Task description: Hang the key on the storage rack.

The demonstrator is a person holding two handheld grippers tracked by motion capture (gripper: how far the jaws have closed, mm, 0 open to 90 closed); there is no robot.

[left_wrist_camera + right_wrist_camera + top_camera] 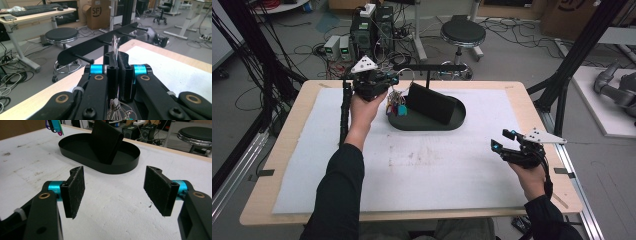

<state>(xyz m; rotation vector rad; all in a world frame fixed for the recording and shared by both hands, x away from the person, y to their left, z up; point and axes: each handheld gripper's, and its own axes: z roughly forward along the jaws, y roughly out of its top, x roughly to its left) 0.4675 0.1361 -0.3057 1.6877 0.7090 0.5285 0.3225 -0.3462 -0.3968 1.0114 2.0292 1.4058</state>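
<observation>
At the far left of the desk (292, 150), in the high view: left claw (382, 82), held up in the person's left hand (362, 107), just beside the left end of the tray.

Item 1, key ring (115, 45): a thin metal ring, standing upright, pinched between the left claw's (117, 62) two pads, which are pressed together on it. Fine wire loops hang from it below the jaws. In the high view a cluster of coloured tags (397, 108) dangles under this claw, at the tray's left rim.

Item 2, black rack (100, 46): a long bar with several pegs, directly beyond the ring in the left gripper view. The ring is close to the pegs; whether it touches one cannot be told.

Item 3, black oval tray (432, 124): on the white mat (412, 165), with a dark slanted panel (432, 102) standing in it.

Item 4, right claw (504, 140): near the desk's right edge, well apart from the tray. Its pads (75, 190) stand wide apart, holding nothing, pointed toward the tray (125, 162).
</observation>
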